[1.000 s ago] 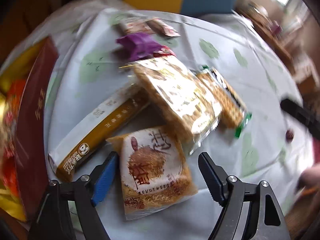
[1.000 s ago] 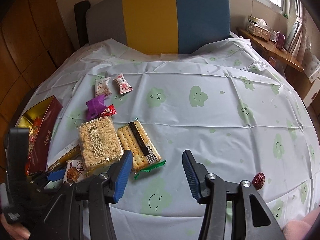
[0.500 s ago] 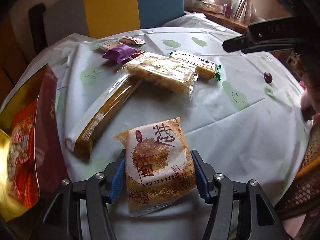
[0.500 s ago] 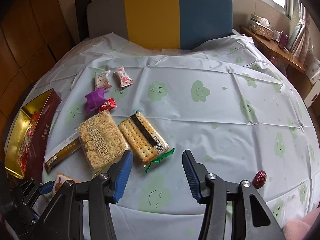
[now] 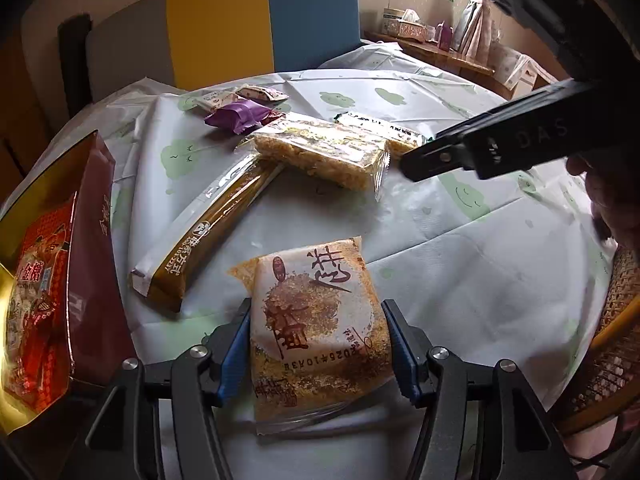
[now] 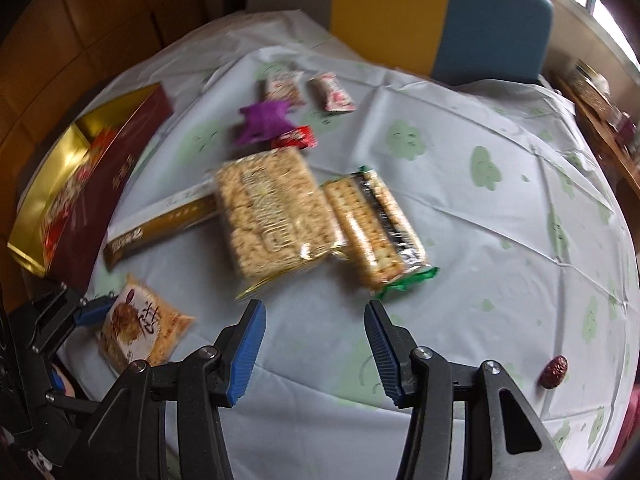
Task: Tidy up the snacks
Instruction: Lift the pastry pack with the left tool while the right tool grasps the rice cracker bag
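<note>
A brown-and-white snack packet (image 5: 312, 280) lies at the near edge of the table, and my left gripper (image 5: 316, 308) is shut on it, blue pads pressing both long sides. The right wrist view shows the same packet (image 6: 140, 328) at lower left. My right gripper (image 6: 313, 308) hangs open over the cloth with nothing between its fingers, just short of the puffed-rice pack (image 6: 272, 208) and the cracker pack (image 6: 372, 228). A long brown bar (image 5: 208, 224) lies partly under the rice pack. The red gift box (image 5: 52, 272) stands open at the left.
A purple candy (image 6: 264, 124), a small red candy (image 6: 296, 138) and two small packets (image 6: 284, 84) lie farther back. A red date (image 6: 554, 372) sits alone at the right edge. A yellow-and-blue chair back (image 5: 260, 20) stands behind the table; a wicker chair (image 5: 612, 340) is at right.
My left gripper's jaws closed onto the brown snack packet and pulled back toward the table's near edge. My right gripper dropped and swung left toward the rice and cracker packs, still open.
</note>
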Action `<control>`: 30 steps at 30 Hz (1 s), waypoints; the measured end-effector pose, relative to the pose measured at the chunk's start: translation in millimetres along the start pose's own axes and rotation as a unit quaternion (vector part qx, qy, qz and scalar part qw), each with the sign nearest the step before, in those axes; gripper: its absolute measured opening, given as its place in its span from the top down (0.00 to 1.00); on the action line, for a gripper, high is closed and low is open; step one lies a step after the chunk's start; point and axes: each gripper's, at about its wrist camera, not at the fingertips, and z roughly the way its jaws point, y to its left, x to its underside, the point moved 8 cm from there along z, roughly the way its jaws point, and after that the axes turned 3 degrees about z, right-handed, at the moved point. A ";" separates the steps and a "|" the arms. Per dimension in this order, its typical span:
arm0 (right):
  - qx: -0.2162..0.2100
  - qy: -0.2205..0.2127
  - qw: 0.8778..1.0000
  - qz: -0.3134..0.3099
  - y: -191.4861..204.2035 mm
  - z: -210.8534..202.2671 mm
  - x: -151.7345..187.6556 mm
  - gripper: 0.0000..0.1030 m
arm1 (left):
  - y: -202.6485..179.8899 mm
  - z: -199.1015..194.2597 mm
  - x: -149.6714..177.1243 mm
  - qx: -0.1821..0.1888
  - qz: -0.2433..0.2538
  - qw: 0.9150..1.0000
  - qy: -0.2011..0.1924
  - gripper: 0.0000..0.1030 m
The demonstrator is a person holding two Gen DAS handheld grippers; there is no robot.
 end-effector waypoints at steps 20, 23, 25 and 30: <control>0.000 0.070 0.991 -0.110 34.8 67.9 -73.7 0.25 | 0.7 -4.0 2.3 0.020 -0.002 1.000 -0.010 0.40; 0.006 0.071 0.991 -0.112 35.3 72.1 -72.5 0.27 | 0.3 -4.1 2.5 0.019 -0.002 1.000 -0.010 0.40; 0.002 0.066 0.992 -0.111 34.8 68.8 -68.6 0.29 | 0.2 -3.8 2.5 0.019 -0.002 1.000 -0.011 0.40; 0.004 0.055 0.992 -0.115 37.6 48.8 -44.0 0.30 | -1.2 -3.8 2.8 0.017 -0.001 1.000 -0.012 0.40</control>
